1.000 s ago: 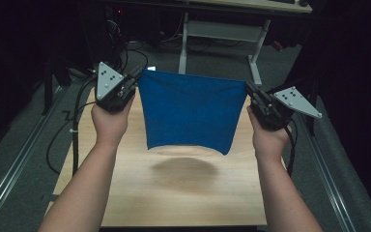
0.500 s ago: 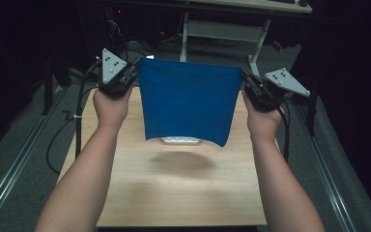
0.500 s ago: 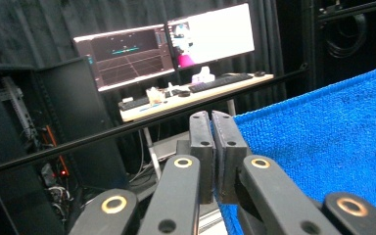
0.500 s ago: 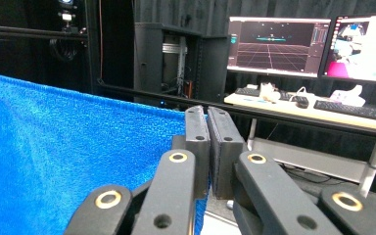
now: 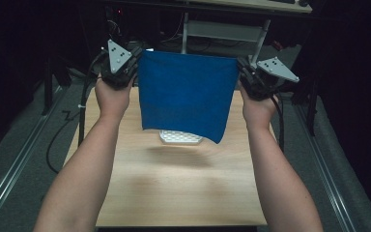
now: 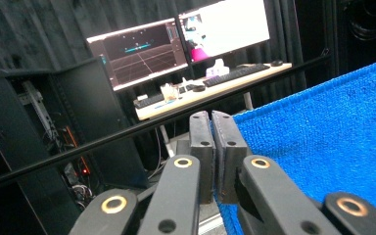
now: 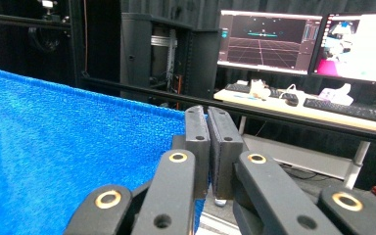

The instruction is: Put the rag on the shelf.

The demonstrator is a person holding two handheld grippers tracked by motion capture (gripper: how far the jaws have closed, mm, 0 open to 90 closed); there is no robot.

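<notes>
A blue towel (image 5: pixel 186 94) hangs flat, stretched between my two grippers above the far half of the wooden table (image 5: pixel 183 193). My left gripper (image 5: pixel 136 60) pinches its upper left corner and my right gripper (image 5: pixel 241 67) its upper right corner. In the left gripper view the jaws (image 6: pixel 210 117) are pressed together with the towel's edge (image 6: pixel 323 142) coming out on their right. In the right gripper view the jaws (image 7: pixel 207 113) are likewise closed on the towel (image 7: pixel 68 156), which spreads to the left. A white perforated object (image 5: pixel 179 137) lies on the table under the towel's lower edge, partly hidden.
Beyond the table stand a desk (image 7: pixel 323 115) with monitors (image 7: pixel 269 41) and keyboards, and a dark rack (image 6: pixel 78 127). Cables (image 5: pixel 82 111) hang off the table's left side. Metal floor rails (image 5: pixel 9 179) run along both sides.
Both hands have carried the stretched towel farther away from the person and slightly up. The white object on the table has come into view below the towel's lower edge.
</notes>
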